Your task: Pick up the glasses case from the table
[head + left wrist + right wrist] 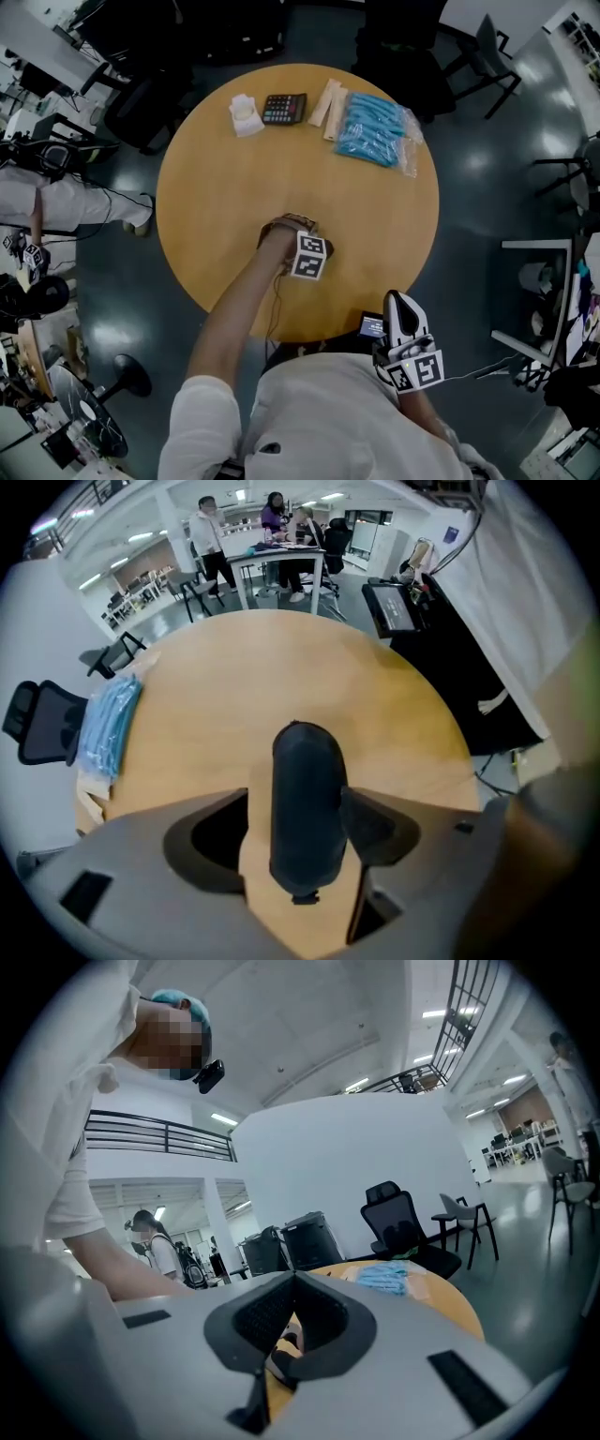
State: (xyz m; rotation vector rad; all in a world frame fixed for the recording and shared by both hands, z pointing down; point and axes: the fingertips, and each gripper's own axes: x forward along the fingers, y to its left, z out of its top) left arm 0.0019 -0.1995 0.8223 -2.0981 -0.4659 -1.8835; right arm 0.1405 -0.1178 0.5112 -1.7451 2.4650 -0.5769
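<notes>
The dark glasses case [305,799] lies lengthwise on the round wooden table [216,197]. It sits between the jaws of my left gripper [296,803], which points straight down over it. The jaws stand apart: bare wood shows between the case and the left finger [211,841], while the right finger [375,822] is close against the case's side. In the head view my left gripper [295,234] covers the case near the table's middle. My right gripper [398,305] hangs off the near table edge, pointing roughly level, its tips [292,1283] meeting with nothing held.
At the table's far side lie a calculator [284,108], a white object [246,114], a beige pack [328,103] and a bag of blue items [375,129]. A small lit screen [371,325] sits by the near edge. Office chairs and desks ring the table.
</notes>
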